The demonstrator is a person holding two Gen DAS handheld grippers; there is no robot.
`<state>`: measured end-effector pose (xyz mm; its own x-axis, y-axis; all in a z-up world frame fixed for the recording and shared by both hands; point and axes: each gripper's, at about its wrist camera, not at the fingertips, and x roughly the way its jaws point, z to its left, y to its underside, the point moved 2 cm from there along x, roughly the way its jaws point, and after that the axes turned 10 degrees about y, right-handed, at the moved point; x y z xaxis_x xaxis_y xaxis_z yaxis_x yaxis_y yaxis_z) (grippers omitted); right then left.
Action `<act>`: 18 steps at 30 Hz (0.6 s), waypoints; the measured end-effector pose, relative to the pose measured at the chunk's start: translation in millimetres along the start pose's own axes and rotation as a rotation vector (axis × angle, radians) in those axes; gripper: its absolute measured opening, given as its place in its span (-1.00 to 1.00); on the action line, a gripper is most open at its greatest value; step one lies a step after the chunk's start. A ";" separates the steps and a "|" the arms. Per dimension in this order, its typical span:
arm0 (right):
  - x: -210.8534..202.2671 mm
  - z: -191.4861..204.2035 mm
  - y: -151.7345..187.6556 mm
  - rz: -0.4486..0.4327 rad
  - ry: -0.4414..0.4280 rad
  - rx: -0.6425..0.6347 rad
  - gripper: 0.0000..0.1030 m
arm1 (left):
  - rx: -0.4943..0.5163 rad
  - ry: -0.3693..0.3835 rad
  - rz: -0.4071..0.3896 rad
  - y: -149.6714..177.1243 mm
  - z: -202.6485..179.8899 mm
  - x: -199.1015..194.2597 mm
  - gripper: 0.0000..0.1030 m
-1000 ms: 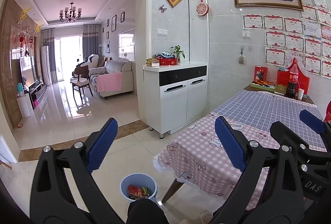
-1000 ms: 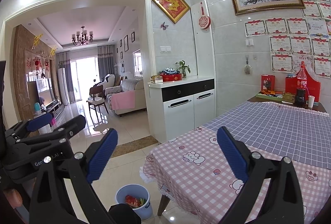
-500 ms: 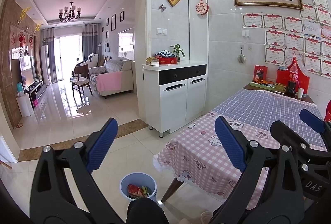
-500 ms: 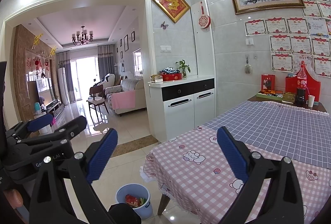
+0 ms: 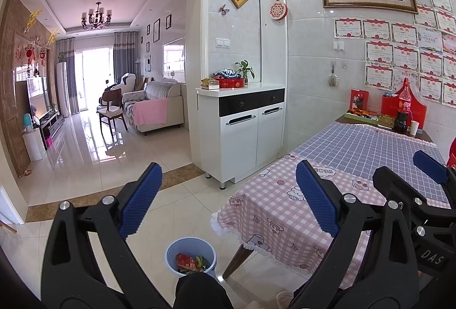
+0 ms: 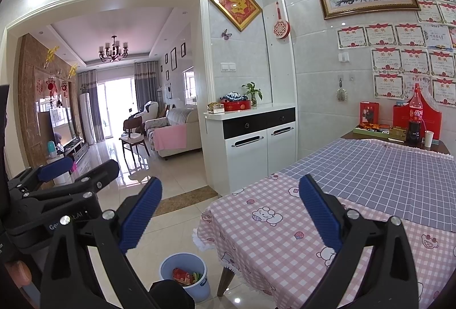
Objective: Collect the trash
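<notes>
Both grippers, left (image 5: 226, 200) and right (image 6: 229, 213), gape wide and empty. The bin (image 5: 190, 257) with trash (image 5: 189, 262) sits at the frame's bottom centre, below the fingers, beside the table (image 5: 285, 212).

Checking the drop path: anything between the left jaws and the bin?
Nothing visible. The left gripper is open and empty above the bin, which stands on bare floor beside the table corner, trash already inside. A dark shape at the frame's bottom edge overlaps its near rim.
</notes>
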<state>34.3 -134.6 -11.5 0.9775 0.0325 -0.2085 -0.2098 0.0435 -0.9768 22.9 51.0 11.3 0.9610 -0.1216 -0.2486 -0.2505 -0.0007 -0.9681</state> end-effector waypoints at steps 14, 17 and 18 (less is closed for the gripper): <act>-0.3 0.4 0.1 0.002 -0.001 0.000 0.85 | -0.001 -0.001 0.002 4.5 1.1 0.8 0.81; -0.1 0.6 2.1 0.003 -0.001 -0.003 0.85 | 0.000 -0.003 0.002 4.3 1.2 0.8 0.81; 0.0 0.5 1.8 0.003 -0.002 -0.004 0.85 | 0.000 -0.003 0.002 5.0 0.5 0.7 0.81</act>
<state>33.9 -134.0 -13.2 0.9768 0.0342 -0.2116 -0.2129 0.0398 -0.9763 22.4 51.5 6.3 0.9607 -0.1187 -0.2511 -0.2528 0.0001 -0.9675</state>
